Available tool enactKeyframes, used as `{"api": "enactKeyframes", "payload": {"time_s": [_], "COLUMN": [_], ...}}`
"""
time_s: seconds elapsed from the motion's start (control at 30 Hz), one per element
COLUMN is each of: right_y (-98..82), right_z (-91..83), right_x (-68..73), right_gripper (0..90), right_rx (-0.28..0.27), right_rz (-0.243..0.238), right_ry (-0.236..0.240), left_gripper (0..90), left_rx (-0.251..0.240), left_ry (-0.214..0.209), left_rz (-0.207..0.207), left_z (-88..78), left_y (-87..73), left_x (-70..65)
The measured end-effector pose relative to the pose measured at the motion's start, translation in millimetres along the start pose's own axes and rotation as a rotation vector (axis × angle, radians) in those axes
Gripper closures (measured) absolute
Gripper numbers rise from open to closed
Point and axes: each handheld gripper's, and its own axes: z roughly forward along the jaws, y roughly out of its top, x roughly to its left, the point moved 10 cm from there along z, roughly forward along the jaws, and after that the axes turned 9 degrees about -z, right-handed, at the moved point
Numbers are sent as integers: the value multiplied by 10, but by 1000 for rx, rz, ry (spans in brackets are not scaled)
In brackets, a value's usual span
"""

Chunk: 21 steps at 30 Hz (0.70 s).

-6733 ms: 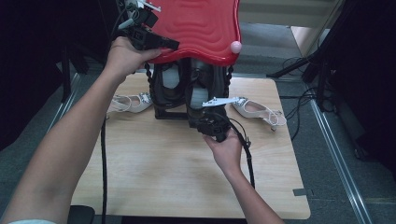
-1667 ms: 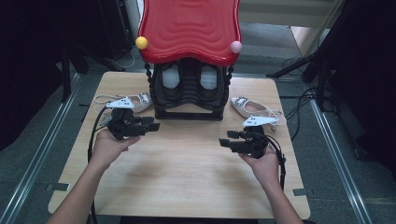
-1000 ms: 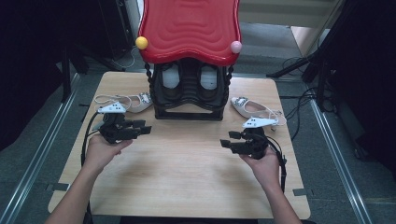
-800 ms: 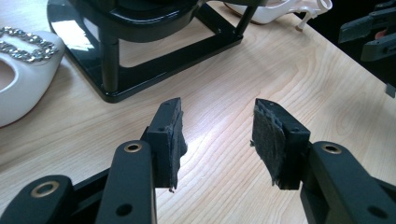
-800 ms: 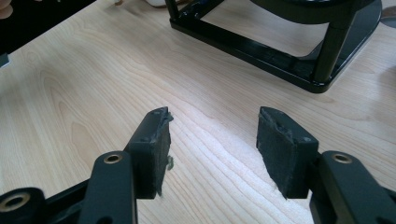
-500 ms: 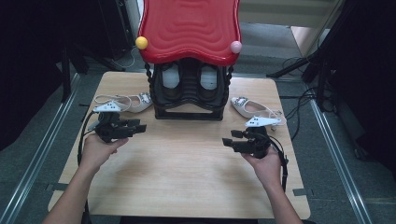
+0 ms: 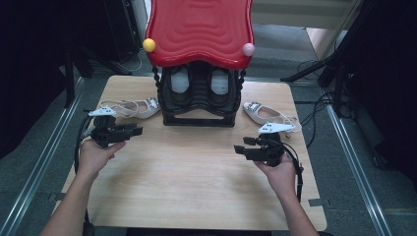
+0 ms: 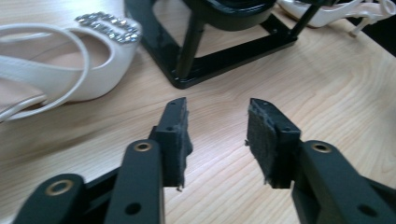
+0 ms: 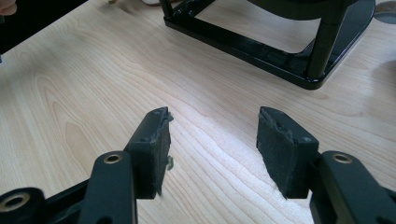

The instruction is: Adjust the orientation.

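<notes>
1. The left gripper (image 7: 129, 132) is held low over the wooden table (image 7: 196, 191), just in front of the left white shoe (image 7: 129, 107); its jaws have just been closing, yet a gap is seen between the pads (image 8: 176, 140) with nothing in it.
2. The left white shoe is laid on its sole left of the black shoe rack (image 7: 199, 101), its jewelled toe (image 8: 108, 22) beside the rack's base.
3. The right gripper (image 7: 242, 147) is held near the right white shoe (image 7: 268, 114), jaws parted and empty, pointed at the rack's base (image 9: 261, 51).
4. The rack is topped by a red wavy lid (image 7: 199, 29).
</notes>
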Motion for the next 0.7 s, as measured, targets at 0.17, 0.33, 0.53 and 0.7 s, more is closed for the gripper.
{"api": "enactKeyframes", "payload": {"time_s": [0.17, 0.33, 0.53, 0.7], "right_y": [-8, -16, -26, -34], "right_z": [11, 12, 1, 5], "right_x": [6, 6, 3, -5], "right_gripper": [453, 453, 453, 454], "right_rx": [7, 11, 10, 14], "right_rz": [1, 5, 8, 6], "right_ry": [2, -2, -6, -14], "left_gripper": [691, 869, 900, 900], "left_rx": [8, -23, -23, -8], "left_ry": [35, 62, 59, 75], "left_rz": [6, -23, -60, -69], "left_z": [40, 80, 68, 54], "left_y": [37, 75, 97, 85], "left_x": [152, 350, 543, 678]}}
